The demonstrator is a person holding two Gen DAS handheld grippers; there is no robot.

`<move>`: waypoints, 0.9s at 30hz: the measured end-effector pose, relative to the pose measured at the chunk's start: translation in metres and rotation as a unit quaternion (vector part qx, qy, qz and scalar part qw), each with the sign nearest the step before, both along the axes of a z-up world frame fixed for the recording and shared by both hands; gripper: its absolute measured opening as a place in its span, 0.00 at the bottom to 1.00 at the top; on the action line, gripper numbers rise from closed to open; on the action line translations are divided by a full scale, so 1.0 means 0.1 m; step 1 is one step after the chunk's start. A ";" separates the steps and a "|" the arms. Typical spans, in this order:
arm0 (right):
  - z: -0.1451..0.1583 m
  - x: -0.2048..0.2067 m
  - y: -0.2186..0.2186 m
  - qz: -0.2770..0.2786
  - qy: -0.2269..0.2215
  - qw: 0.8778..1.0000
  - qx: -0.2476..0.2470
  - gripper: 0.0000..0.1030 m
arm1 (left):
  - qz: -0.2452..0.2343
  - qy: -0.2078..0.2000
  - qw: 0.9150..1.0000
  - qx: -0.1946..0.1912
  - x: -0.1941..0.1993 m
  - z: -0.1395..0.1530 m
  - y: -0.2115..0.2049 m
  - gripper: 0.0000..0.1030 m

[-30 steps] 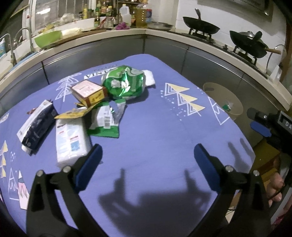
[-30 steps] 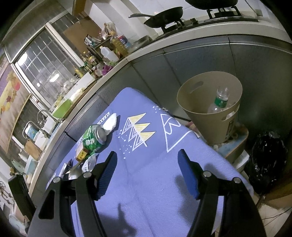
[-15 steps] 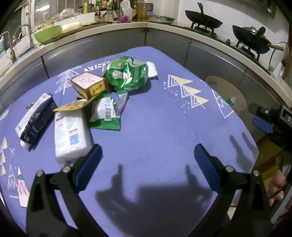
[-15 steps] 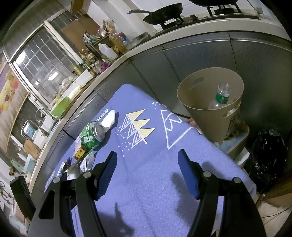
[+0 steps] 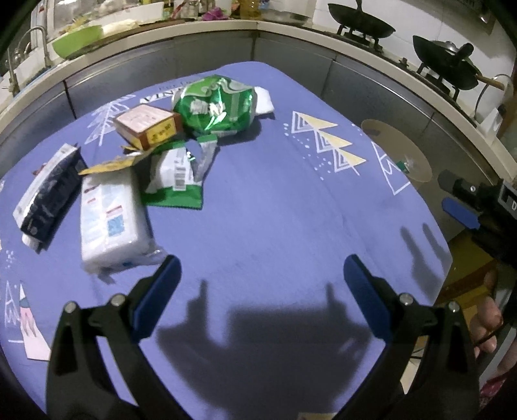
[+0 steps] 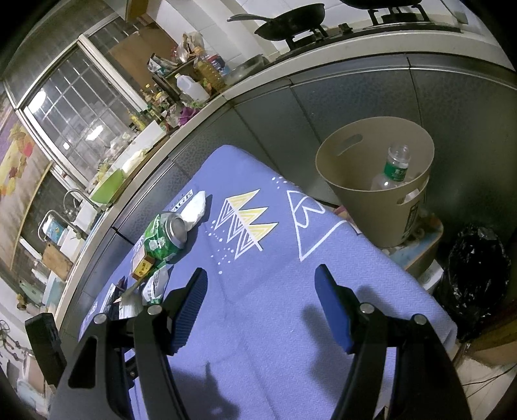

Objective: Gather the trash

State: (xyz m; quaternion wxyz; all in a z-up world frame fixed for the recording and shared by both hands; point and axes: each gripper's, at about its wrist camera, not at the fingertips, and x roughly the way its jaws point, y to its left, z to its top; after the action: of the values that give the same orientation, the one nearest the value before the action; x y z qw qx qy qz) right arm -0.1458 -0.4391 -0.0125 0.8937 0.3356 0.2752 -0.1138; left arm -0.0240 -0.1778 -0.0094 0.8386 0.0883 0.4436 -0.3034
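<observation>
Trash lies in a cluster on the purple tablecloth (image 5: 274, 200): a crumpled green bag (image 5: 215, 106), a small brown box (image 5: 147, 127), a torn green-and-white wrapper (image 5: 181, 174), a white tissue pack (image 5: 110, 213) and a dark packet (image 5: 48, 197). My left gripper (image 5: 258, 278) hovers open over bare cloth, nearer than the pile. My right gripper (image 6: 260, 290) is open too, above the cloth's right end, and shows at the right edge of the left wrist view (image 5: 465, 210). A beige bin (image 6: 378, 181) stands on the floor past the table edge, with a plastic bottle (image 6: 392, 169) inside.
A grey counter (image 5: 194, 42) curves behind the table, carrying a green bowl (image 5: 76, 40), bottles and two woks (image 5: 362, 27) on burners. A black bag (image 6: 475, 278) sits on the floor by the bin. A crushed green can (image 6: 164, 236) and white tissue (image 6: 194, 210) lie at the far end.
The left wrist view has tipped further down, so the trash pile sits slightly lower and nearer in it. The right gripper has kept still. Both grippers stay open.
</observation>
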 end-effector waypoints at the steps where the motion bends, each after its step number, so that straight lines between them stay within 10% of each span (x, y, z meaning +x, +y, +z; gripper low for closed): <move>1: 0.00 0.00 0.00 0.000 0.000 1.000 -0.001 0.63 | -0.001 0.001 1.000 0.001 0.00 0.00 0.00 0.94; 27: -0.01 0.18 0.14 0.044 0.002 0.999 0.000 0.63 | -0.001 0.014 1.000 -0.001 0.02 -0.06 0.04 0.94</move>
State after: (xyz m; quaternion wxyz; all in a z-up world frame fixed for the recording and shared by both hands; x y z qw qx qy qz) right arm -0.1277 -0.4252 -0.0132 0.8973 0.3228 0.2915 -0.0751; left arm -0.0218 -0.1738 -0.0154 0.8321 0.0836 0.4553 -0.3056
